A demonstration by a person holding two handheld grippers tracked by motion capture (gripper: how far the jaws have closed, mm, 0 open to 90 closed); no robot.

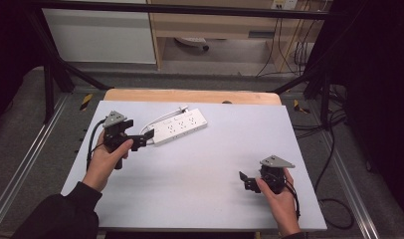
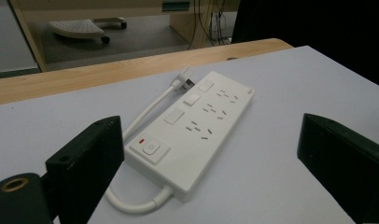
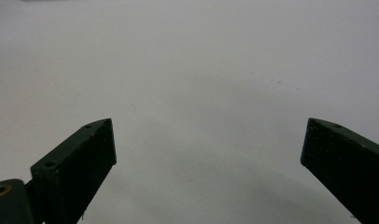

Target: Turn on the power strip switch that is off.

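A white power strip (image 1: 180, 127) lies on the white table top (image 1: 210, 164), left of centre toward the far side, its white cable curling at both ends. My left gripper (image 1: 146, 137) stands open just at the strip's near-left end. In the left gripper view the power strip (image 2: 193, 127) lies between and ahead of the wide-apart jaws, its switch with a red light closest. My right gripper (image 1: 245, 180) is open near the front right of the table, pointing left. The right gripper view has bare table top (image 3: 197, 93) between its jaws.
A wooden table edge (image 1: 190, 95) runs along the far side. Behind it stand a wooden cabinet (image 1: 215, 30), a white panel (image 1: 100, 35) and hanging cables (image 1: 284, 45). Black frame legs (image 1: 55, 69) flank the table. More cable lies on the floor at right (image 1: 334, 199).
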